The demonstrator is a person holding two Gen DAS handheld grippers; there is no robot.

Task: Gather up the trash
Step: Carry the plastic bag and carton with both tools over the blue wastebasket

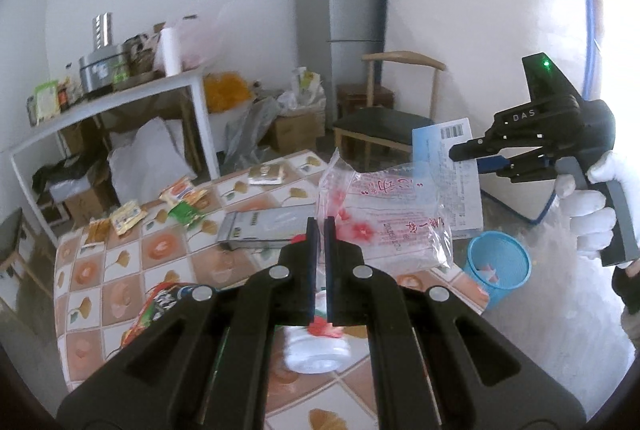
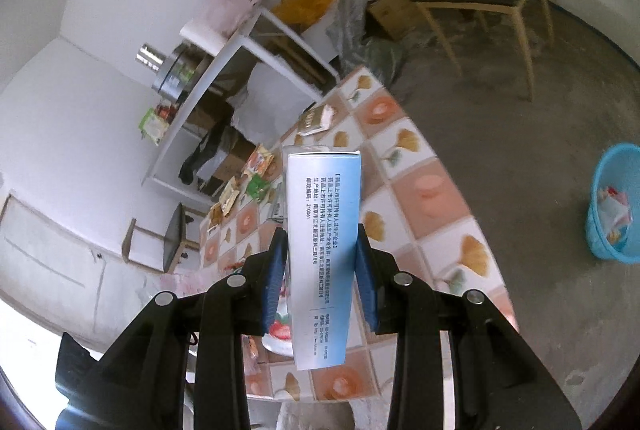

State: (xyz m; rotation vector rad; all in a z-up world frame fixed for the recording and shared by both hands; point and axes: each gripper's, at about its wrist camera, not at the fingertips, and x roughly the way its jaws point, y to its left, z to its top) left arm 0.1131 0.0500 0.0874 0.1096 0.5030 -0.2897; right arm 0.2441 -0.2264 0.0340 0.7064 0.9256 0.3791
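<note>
- Up front, the left gripper pinches a clear plastic bag above the tiled table.
- The right gripper clamps a blue-white box; blue basket on the floor.

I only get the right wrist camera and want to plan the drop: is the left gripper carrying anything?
Observer: Yes. The left gripper is shut on a clear plastic bag with red print.
Operator: Where is it relative to my box?
Observer: In the left wrist view it overlaps the box's lower part; I cannot tell whether they touch.
Operator: Any trash my box hides?
Observer: A flat grey pouch lies on the table just beyond the left fingertips.
</note>
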